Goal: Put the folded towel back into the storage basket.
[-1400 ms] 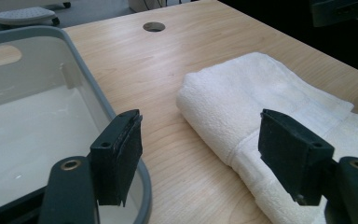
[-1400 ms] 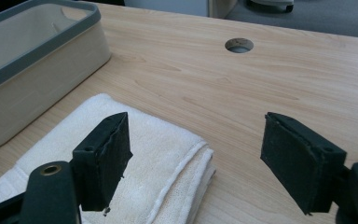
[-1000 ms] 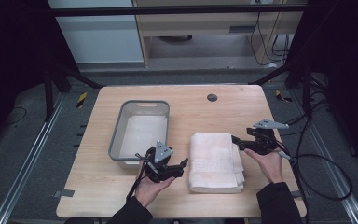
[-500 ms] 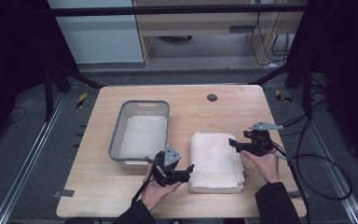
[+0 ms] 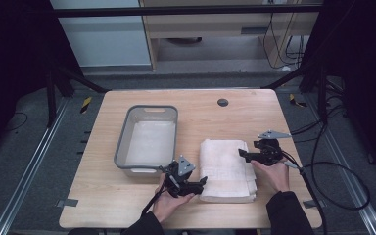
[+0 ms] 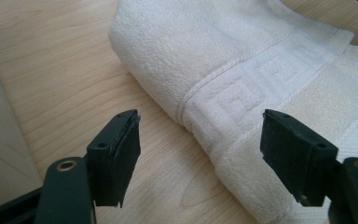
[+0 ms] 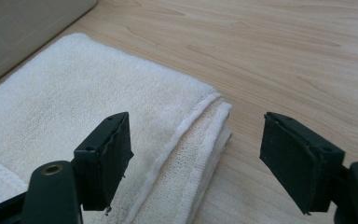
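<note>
1. Grey plastic bin [image 5: 121, 147]: stands on the left half of the wooden table [image 5: 103, 205], long side running away from the person. A pale liner or cloth lies flat on its floor. Its near rim is just beside the left gripper, which limits room on that side.
2. Left gripper [image 5: 196, 185]: held low at the near left corner of the folded white towel [image 5: 225, 169]. In the left gripper view the jaws are spread wide with nothing between the pads; the towel's rounded fold and its woven key-pattern band [image 6: 261, 79] lie ahead. This placement suits a pinch on that corner.
3. Folded white towel: lies flat at table centre-right, between the two grippers, apart from the bin.
4. Right gripper [image 5: 242, 154]: held over the towel's right edge. In the right gripper view the jaws are spread and empty; the stacked layer edges [image 7: 200, 154] sit between them, not yet pressed.
5. Clearance: bare tabletop [image 7: 284, 56] lies beyond and right of the towel; the far half of the table carries one round cable port [image 5: 223, 102].
</note>
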Demonstrator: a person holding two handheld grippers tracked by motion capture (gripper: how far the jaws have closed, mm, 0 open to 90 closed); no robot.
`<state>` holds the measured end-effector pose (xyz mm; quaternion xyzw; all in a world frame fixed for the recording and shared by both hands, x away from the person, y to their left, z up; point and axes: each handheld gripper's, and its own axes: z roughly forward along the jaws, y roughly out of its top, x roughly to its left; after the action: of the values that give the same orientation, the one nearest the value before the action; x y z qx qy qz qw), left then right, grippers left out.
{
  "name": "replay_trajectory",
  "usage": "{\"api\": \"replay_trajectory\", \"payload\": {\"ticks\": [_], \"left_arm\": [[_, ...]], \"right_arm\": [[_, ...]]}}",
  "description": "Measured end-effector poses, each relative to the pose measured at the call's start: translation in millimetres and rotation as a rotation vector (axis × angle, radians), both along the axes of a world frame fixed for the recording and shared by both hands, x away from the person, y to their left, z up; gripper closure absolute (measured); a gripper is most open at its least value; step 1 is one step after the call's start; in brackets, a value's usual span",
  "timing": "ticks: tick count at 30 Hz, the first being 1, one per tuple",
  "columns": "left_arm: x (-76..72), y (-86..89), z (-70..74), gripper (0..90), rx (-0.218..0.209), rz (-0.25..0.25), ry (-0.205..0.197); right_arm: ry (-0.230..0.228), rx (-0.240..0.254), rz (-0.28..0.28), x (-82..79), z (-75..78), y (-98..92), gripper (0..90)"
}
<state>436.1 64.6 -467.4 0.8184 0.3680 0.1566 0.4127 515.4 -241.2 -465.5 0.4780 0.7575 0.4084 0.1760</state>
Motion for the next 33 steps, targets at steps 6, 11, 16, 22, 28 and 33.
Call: {"api": "replay_trajectory", "payload": {"ticks": [6,11,16,22,28,33], "left_arm": [[2.1,-3.8,-8.1,25.5,0.012,-0.003,0.028],[3.9,-5.7,-13.6,24.9,0.006,-0.007,0.05],[5.2,-7.9,-18.3,24.8,0.011,-0.009,0.058],[7.1,-8.9,-21.6,25.3,0.008,-0.016,0.072],[7.6,-10.3,-24.6,27.8,0.003,-0.02,0.083],[8.4,-11.3,-25.9,30.2,0.0,-0.027,0.095]], "right_arm": [[0.018,-0.003,0.006,1.6,-7.1,2.8,25.2],[0.031,-0.003,0.011,3.5,-13.1,6.0,25.2],[0.051,0.011,0.014,4.9,-17.6,8.0,25.3],[0.062,0.013,0.012,5.4,-22.8,8.9,25.1],[0.087,0.022,0.004,7.0,-27.3,9.7,25.9],[0.108,0.029,0.0,8.4,-30.2,11.0,26.7]]}}
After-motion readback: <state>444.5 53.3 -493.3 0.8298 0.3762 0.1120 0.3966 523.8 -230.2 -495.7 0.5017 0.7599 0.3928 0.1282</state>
